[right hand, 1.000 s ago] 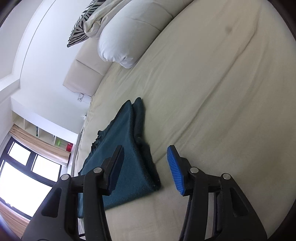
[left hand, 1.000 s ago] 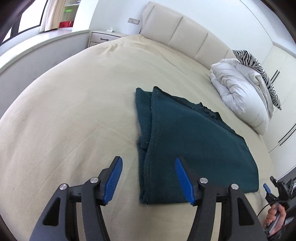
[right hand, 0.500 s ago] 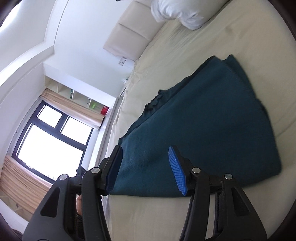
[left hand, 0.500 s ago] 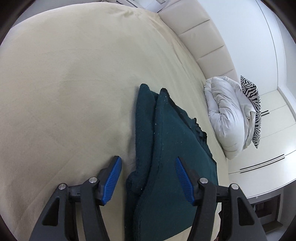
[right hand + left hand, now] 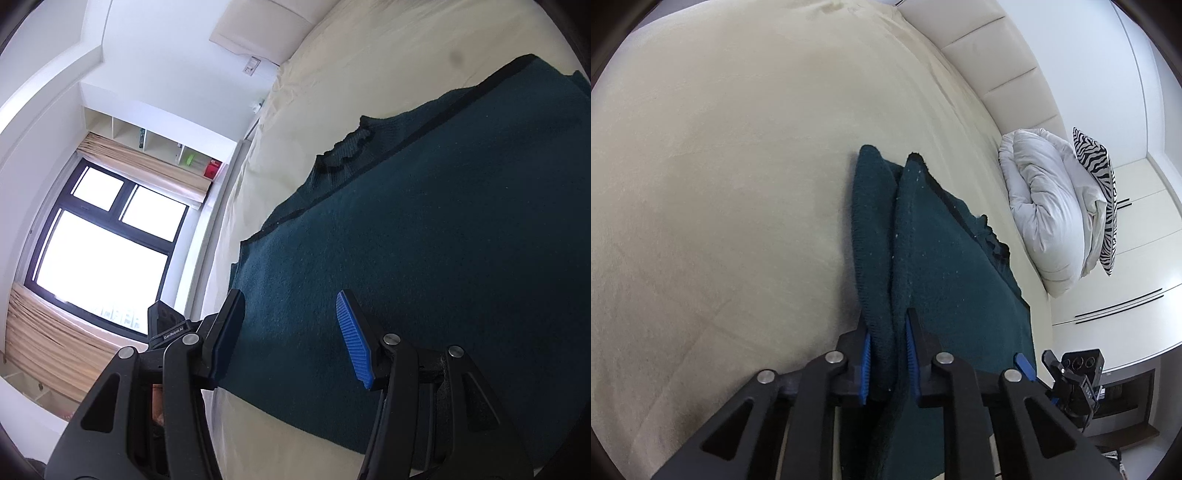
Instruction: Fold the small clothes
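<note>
Since half a second ago the left gripper (image 5: 888,354) has closed in from a wide gape and now pinches the thick folded edge of the dark teal garment (image 5: 945,273), its blue pads (image 5: 865,363) pressed into the knit on both sides. The right gripper (image 5: 291,338) has moved in closer over the cloth (image 5: 424,240) and stays spread wide, its fingers apart with nothing between them; whether their tips touch the fabric cannot be told.

The garment lies folded flat on the cream bed (image 5: 720,184), near its foot-side edge. In the left wrist view its near end disappears under the gripper's black frame, and the right gripper shows only as a small dark corner at the lower right. In the right wrist view the far corner of the cloth is cut off by the lens rim.

A white duvet (image 5: 1041,206) and a zebra-print pillow (image 5: 1102,192) sit bunched against the headboard (image 5: 990,62). The window (image 5: 103,236) is blown out to white.
</note>
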Tool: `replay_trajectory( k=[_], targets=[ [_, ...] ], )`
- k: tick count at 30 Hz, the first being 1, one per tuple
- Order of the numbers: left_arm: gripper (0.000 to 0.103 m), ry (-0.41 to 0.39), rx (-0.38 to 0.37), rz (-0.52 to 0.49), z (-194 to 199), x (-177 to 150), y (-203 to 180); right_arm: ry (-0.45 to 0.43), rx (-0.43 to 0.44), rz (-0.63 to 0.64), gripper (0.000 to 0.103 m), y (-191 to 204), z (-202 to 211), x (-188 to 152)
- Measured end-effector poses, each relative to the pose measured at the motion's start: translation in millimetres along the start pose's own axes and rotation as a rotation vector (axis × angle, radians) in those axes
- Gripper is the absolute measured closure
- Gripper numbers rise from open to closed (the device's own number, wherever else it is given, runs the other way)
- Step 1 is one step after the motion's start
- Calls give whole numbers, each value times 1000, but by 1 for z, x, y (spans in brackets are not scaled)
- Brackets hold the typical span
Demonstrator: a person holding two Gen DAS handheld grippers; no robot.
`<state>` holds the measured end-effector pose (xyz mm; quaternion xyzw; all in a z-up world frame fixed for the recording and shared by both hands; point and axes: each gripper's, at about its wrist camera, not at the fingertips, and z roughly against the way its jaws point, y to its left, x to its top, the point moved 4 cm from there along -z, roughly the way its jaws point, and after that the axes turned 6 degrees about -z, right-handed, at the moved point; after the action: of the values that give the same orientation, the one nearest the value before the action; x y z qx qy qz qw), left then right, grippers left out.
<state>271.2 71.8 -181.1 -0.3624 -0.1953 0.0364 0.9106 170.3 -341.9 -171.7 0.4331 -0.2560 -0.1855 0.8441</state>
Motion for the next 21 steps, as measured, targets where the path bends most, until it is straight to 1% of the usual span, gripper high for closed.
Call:
replay_trajectory(
  k=[1, 2, 3, 4, 6, 10, 12, 15, 19, 21],
  targets=[
    [87, -1, 15, -12, 0, 0, -3, 14, -22, -7, 52, -5, -6, 1],
    [88, -1, 30, -24, 1, 1, -4, 31, -54, -20, 54, -12, -15, 2],
    [89, -2, 50, -40, 1, 1, -8, 42, -56, -37, 54, -19, -23, 3],
    [89, 0, 71, -55, 2, 1, -12, 36, -42, -45, 56, -23, -24, 4],
    [90, 4, 108, -81, 2, 3, -21, 28, -10, -70, 56, -26, -22, 6],
    [91, 12, 131, -134, 6, 7, -57, 17, 22, -82, 55, -29, -13, 9],
    [91, 21, 146, -196, 4, 6, -90, -4, 36, -98, 54, -35, -1, 14],
    [91, 45, 158, -304, -9, -3, -152, -42, 65, -137, 53, -47, 22, 24],
    [91, 80, 150, -418, -48, -25, -229, -84, 114, -187, 53, -63, 55, 38],
    [91, 97, 135, -451, -74, -37, -255, -105, 156, -225, 53, -75, 74, 44]
  ],
)
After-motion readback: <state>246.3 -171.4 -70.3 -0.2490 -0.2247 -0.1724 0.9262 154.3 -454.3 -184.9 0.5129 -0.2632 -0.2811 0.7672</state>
